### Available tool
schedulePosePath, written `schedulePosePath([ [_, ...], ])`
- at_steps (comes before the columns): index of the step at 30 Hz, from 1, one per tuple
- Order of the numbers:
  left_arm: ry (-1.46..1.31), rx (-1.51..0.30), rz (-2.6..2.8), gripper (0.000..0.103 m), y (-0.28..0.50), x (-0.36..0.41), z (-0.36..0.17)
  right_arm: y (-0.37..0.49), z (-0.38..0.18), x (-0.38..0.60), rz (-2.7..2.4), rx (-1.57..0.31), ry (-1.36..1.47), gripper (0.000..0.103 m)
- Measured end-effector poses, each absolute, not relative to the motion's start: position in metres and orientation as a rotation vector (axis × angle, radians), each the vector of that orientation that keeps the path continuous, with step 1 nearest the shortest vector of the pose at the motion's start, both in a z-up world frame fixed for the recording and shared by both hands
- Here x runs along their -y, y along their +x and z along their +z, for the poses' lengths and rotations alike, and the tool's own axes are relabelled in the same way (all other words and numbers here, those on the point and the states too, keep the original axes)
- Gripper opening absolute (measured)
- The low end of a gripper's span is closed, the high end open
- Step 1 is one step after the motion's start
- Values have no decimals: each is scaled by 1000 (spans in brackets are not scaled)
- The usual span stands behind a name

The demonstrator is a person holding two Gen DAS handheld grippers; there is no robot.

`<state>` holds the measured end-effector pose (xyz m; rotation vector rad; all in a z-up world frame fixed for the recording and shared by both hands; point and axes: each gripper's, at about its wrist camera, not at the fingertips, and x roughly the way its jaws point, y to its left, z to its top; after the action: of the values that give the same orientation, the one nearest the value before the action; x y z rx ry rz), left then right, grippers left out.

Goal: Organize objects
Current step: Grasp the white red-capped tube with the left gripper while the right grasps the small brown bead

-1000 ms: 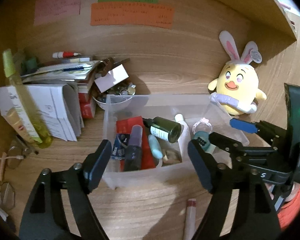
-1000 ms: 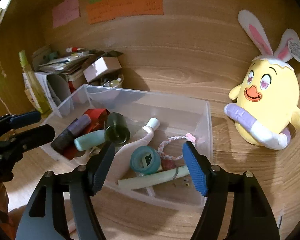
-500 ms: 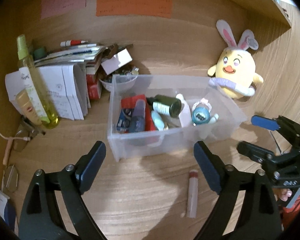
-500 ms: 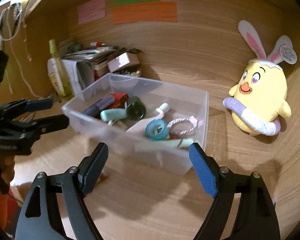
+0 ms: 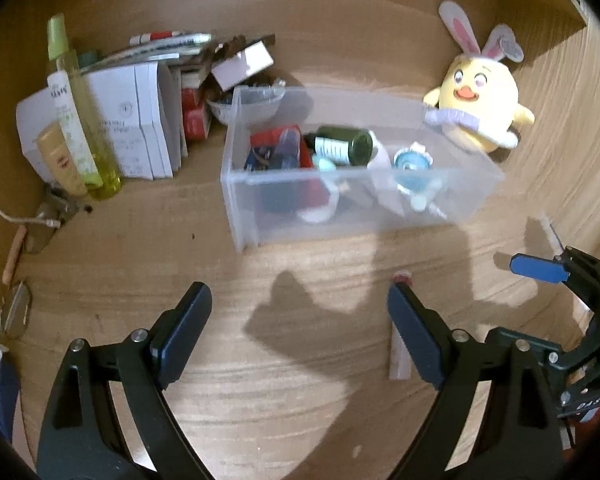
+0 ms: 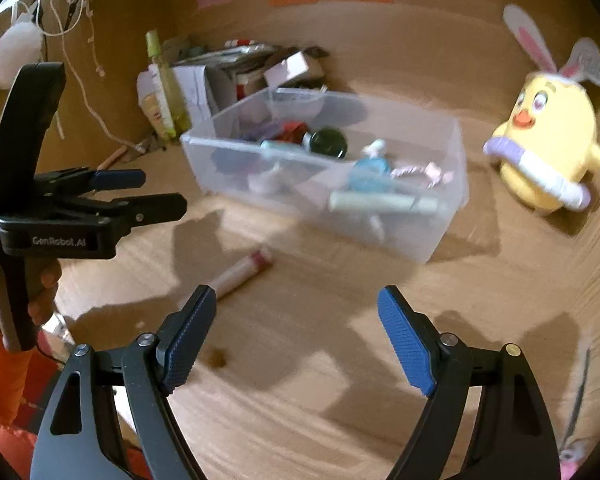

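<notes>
In the left wrist view the left tool fills the lower part of the frame with its two fingers spread wide and nothing between them, only bare wooden counter. The right tool sits the same way in its own view, low in the frame, fingers wide apart and holding nothing.

The clear plastic bin stands on the counter in the upper middle of the left view, well apart from both tools. Inside it lie a dark green bottle on its side, a round teal object, a red packet and other small items too blurred to name.

A white tube with a red cap lies on the counter outside the bin, in the centre left of the right view, beyond the right tool's left finger.

A yellow plush chick with rabbit ears sits at the upper right, just beside the bin's far right corner. A tall yellow-green spray bottle and a stack of papers and boxes crowd the upper left.
</notes>
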<state>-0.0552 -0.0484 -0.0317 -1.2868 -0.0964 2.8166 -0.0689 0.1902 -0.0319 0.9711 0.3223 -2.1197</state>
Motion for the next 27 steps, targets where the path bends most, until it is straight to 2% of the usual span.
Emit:
schedulePosePath([
  [3, -1317, 106, 2793, 90, -53, 48, -40, -63, -40, -189, -2081, -326, 989, 80],
  [6, -1325, 122, 2773, 88, -51, 46, -47, -55, -47, -186, -2033, -319, 1004, 72],
  [8, -1329, 115, 2752, 76, -50, 42, -49, -49, -52, -181, -2005, -333, 1015, 61],
  [9, -1331, 110, 2743, 74, -50, 39, -49, -47, -54, -179, -1991, -341, 1022, 59],
  [12, -1313, 90, 2732, 71, -48, 32, -49, -40, -61, -175, -1960, -370, 1027, 50],
  [14, -1295, 63, 2722, 65, -46, 26, -48, -36, -64, -173, -1952, -393, 1026, 40],
  [15, -1290, 52, 2714, 64, -46, 23, -48, -35, -64, -174, -1956, -399, 1017, 38],
  [17, -1283, 34, 2694, 59, -46, 17, -49, -33, -63, -174, -1950, -405, 1014, 25],
  [20, -1285, 7, 2665, 56, -49, 8, -54, -30, -63, -175, -1970, -429, 995, 16],
  [24, -1303, -6, 2629, 53, -56, 0, -61, -32, -64, -177, -1992, -445, 988, 12],
  [27, -1323, -6, 2598, 43, -61, -6, -67, -36, -63, -183, -2022, -447, 990, 12],
])
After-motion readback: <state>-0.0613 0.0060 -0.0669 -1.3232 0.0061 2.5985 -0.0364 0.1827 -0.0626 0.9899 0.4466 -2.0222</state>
